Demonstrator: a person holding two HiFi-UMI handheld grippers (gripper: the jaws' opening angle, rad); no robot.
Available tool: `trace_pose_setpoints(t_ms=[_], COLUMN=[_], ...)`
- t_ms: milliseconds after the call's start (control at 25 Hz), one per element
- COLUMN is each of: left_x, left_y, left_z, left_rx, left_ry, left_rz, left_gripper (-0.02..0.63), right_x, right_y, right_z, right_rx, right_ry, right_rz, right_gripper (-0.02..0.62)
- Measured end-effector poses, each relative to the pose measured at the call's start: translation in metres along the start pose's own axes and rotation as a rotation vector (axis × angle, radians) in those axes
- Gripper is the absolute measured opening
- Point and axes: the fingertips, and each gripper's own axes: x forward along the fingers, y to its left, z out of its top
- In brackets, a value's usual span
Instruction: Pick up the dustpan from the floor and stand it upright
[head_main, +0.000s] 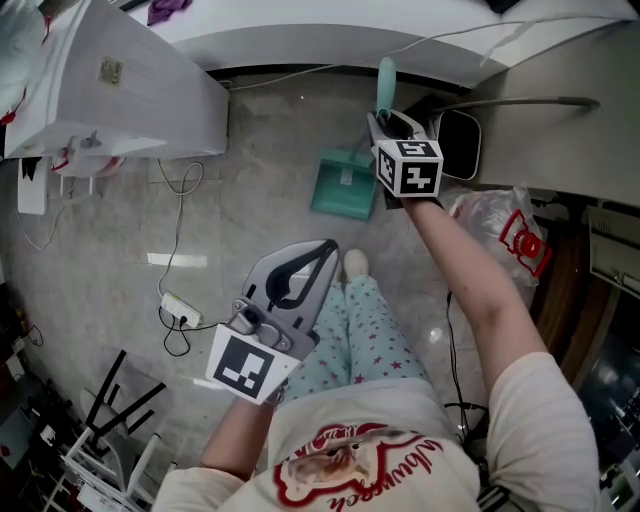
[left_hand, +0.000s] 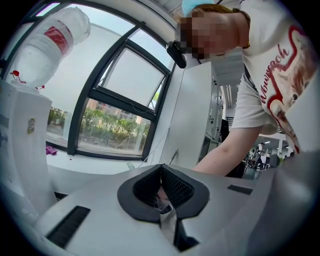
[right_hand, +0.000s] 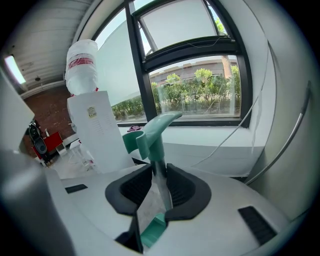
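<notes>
Right claw (head_main: 388, 122) clamped on the handle of the green dustpan (head_main: 345, 185), over the grey floor (head_main: 110, 290). In the head view the dustpan's long axis runs from the handle tip at 12 o'clock of the claw down to the pan at 7 o'clock, wider edge toward 6 o'clock; whether the pan touches the floor cannot be told. In the right gripper view the handle rises to 12 o'clock between the pressed pads, its hooked end bending toward 1 o'clock. Left claw (head_main: 326, 246), at 7 o'clock of the pan, has its jaws together on nothing.
</notes>
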Motion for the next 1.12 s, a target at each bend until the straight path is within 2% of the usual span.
trace_pose_setpoints(t_ms=[240,480,720,800,1120], left_x=[0.007,0.012,0.018,0.018,0.018], left_y=[-0.002,-0.004,-0.002,-0.001,0.001], left_z=[0.0,-0.004,-0.003,-0.003,-0.01], left_rx=[-0.015,-0.027,-0.027,-0.023,-0.043], left_ry=[0.0,0.007,0.001,0.002,0.006], left_rz=[-0.009,-0.019,-0.013,-0.014,-0.014], left_gripper=[0.021,0.021,0.021,0.021,0.021], right_x=[-0.014,-0.027,-0.019,-0.02,-0.049], right_y=[0.014,0.023,0.016,0.014,0.021], right_z=[-0.012,-0.019,-0.032,-0.034,-0.034], right_rx=[0.016,0.041,0.038,0.028,-0.004], right_ry=[-0.004,-0.027,0.042,0.037,-0.008], right_rz=[0.032,0.015,0.02,0.022,-0.038], right_gripper=[0.095,0.095,0.095,0.095,0.114])
